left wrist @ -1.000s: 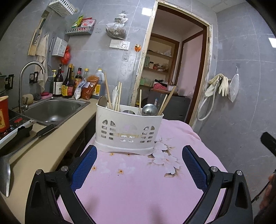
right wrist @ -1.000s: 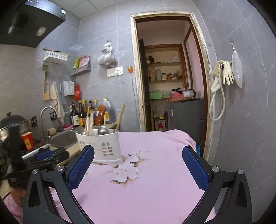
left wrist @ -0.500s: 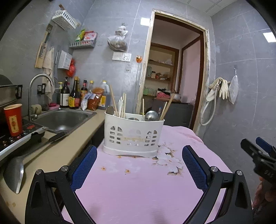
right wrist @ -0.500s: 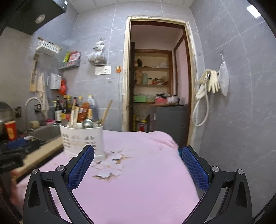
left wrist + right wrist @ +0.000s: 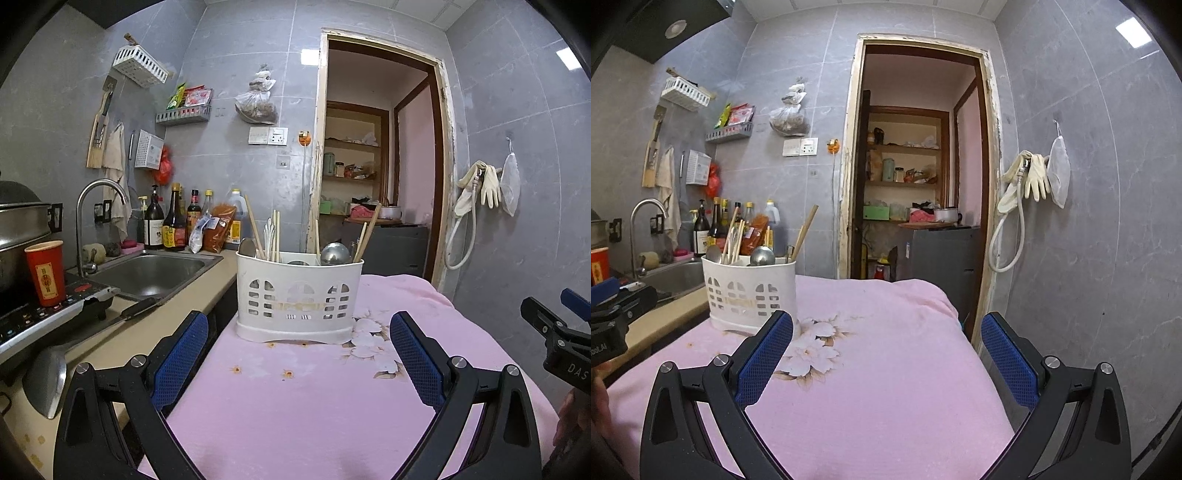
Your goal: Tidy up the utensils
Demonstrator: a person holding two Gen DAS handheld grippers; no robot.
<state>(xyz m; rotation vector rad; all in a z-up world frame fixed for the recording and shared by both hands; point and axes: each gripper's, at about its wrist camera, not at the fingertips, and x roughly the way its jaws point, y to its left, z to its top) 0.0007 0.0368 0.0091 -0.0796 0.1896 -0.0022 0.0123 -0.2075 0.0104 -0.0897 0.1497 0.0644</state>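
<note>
Left wrist, white slotted utensil caddy [image 5: 299, 295], upright

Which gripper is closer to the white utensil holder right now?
Left. The left gripper faces the utensil holder head-on, just short of it. The right gripper sits off to the holder's right.

A white plastic utensil caddy [image 5: 299, 295] with a matt, perforated wall stands on soft pink floral cloth [image 5: 317, 406]; inside it, pale wooden chopsticks [image 5: 275, 236] and a polished metal ladle [image 5: 334, 254]. Left of the caddy, a brushed steel sink [image 5: 147, 271].
</note>
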